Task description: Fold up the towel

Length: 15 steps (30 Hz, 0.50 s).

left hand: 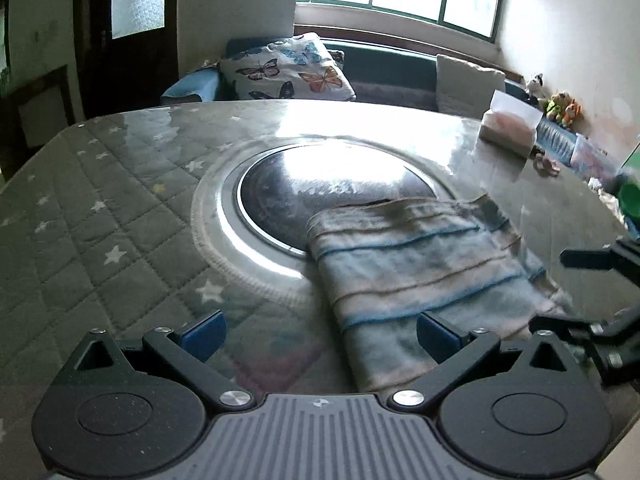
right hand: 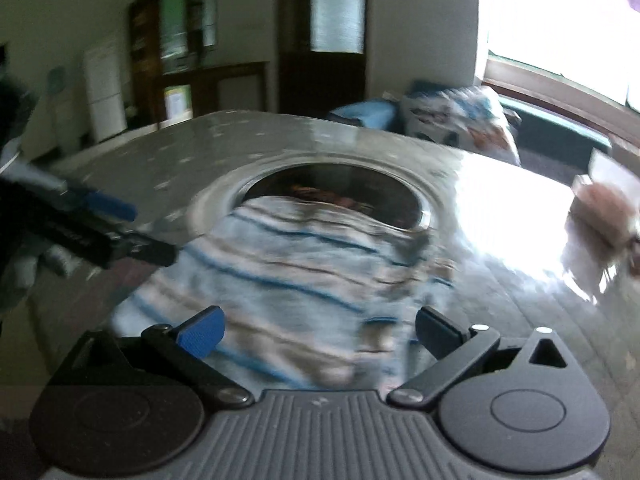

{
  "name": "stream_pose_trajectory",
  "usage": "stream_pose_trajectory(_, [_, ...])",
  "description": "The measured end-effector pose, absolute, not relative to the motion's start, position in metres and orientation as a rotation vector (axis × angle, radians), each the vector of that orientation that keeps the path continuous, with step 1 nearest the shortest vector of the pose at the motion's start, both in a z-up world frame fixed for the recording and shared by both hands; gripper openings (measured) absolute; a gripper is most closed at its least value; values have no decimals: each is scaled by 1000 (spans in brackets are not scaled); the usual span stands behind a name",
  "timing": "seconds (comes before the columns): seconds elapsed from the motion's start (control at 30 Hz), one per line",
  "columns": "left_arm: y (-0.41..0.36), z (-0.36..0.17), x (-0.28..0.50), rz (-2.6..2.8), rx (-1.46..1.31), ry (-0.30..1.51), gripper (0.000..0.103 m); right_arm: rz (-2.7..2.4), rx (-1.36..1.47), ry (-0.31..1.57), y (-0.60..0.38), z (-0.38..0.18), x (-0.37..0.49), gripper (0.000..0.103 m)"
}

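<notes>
Both tools spread wide, holding nothing: left tool [left hand: 318, 334], right tool [right hand: 318, 330]. Towel [left hand: 420, 264] lies folded flat on the desk [left hand: 120, 200], likely released for the next fold.

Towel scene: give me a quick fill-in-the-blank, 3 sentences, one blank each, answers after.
1. The towel has thin stripes of brown and ____.
2. Both the left tongs and the right tongs are ____, gripping nothing.
3. The towel's far edge lies over the dark ____ inset in the middle of the table.

Missing words: blue; open; round
</notes>
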<state>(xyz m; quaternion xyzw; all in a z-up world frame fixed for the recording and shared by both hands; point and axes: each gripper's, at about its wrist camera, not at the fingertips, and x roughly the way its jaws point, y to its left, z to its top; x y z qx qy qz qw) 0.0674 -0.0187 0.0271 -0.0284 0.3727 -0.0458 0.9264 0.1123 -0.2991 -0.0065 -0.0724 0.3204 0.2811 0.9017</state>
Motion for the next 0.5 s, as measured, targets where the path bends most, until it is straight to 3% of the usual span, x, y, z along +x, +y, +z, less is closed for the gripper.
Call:
stream_pose_trajectory(0.13, [-20,24,80,-102,-85,790,94,523,-9,737,-319,-13,142,93])
stream_pose_trajectory(0.43, [-21,17,93,-137,-136,836,70,487,118,806,-336,-26,167,67])
stream_pose_trajectory(0.5, [-21,14,95,-142,-152,851,65,487,121,808,-336,-25,167,58])
